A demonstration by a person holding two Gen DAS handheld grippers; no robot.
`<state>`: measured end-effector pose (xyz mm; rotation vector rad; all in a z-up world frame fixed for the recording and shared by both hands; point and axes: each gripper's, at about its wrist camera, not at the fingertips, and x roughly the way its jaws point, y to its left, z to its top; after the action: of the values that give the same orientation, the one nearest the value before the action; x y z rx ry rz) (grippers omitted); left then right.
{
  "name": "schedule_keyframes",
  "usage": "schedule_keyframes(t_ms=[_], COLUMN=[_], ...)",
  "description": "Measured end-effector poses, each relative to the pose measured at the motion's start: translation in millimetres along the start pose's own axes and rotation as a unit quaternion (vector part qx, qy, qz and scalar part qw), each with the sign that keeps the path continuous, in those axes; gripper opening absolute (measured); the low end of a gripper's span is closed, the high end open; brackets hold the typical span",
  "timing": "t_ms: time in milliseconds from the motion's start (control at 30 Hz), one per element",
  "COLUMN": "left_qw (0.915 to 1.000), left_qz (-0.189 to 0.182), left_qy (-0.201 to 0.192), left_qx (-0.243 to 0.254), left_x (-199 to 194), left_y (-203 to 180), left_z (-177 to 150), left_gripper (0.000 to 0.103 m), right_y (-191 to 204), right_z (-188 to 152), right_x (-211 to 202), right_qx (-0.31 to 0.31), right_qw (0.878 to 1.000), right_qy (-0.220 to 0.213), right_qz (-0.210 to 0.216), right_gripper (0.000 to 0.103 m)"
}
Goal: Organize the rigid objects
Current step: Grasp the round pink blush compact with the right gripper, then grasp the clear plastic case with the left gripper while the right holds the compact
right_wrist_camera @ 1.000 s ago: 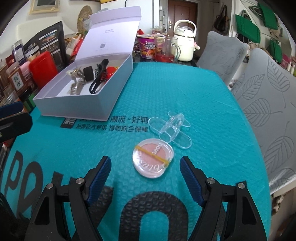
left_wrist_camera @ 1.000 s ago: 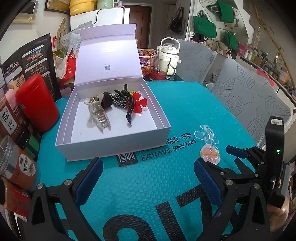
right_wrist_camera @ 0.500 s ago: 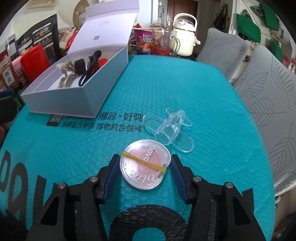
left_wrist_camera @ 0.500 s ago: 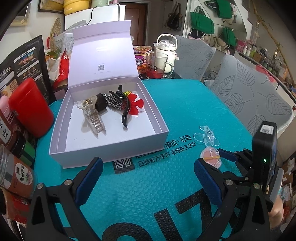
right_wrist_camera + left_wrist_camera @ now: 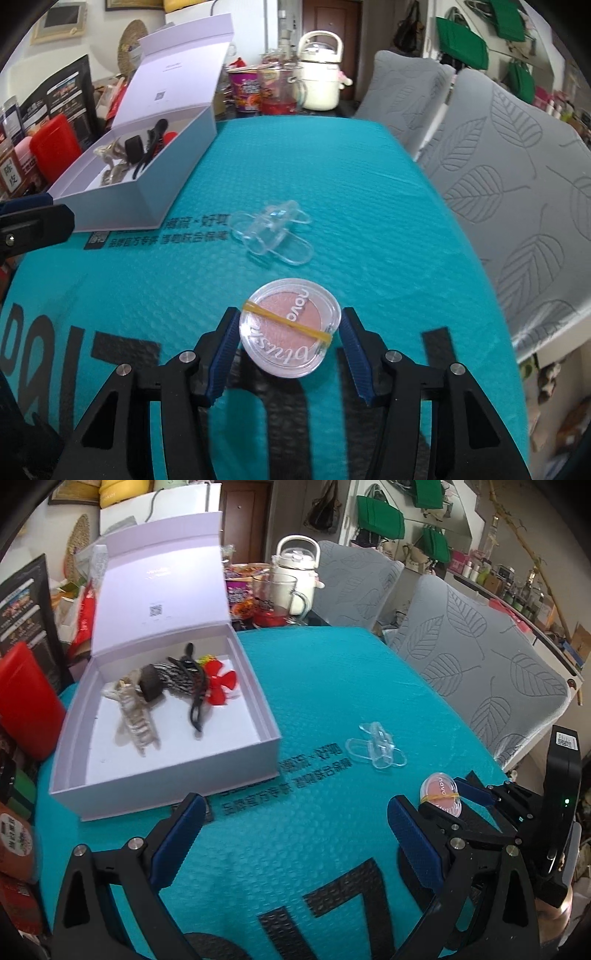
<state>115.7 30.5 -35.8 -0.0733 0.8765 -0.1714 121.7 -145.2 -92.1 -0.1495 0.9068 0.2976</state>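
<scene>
- Two tongs in my hands: my right gripper [image 5: 290,349] clenches the round blush compact [image 5: 289,328], lifted just above the teal mat [image 5: 332,166].
- My left gripper [image 5: 295,830] hangs released, near the open white box [image 5: 266,744] at far left.

A lived-in home, most likely a dining corner. The table [image 5: 332,672] is covered with a teal bubble mailer and crowded at its far end with a white kettle [image 5: 297,579], a glass mug [image 5: 275,598], an instant-noodle cup [image 5: 245,90] and snack bags [image 5: 26,602]. Two chairs with grey leaf-patterned covers [image 5: 476,657] stand at its side. A brown door [image 5: 242,513] is behind, green bags [image 5: 380,517] hang on the wall, and a shelf of small bottles [image 5: 517,594] runs along the right.
</scene>
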Motion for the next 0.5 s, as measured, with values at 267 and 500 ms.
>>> schedule_keyframes(t_ms=[267, 500], left_qw=[0.9985, 0.9958], left_qz=[-0.027, -0.040], left_qy=[0.014, 0.036], left_qx=[0.046, 0.074], left_x=[29, 61], left_y=[-37, -62], left_z=[7, 15], left_gripper=[0.101, 0.101], right_y=[-30, -49], right_z=[-7, -9], right_x=[-11, -14], right_qx=[0.041, 0.065], right_qw=[0.999, 0.996], right_qy=[-0.004, -0.003], right_qz=[-0.034, -0.056], right_gripper=[0.054, 0.054])
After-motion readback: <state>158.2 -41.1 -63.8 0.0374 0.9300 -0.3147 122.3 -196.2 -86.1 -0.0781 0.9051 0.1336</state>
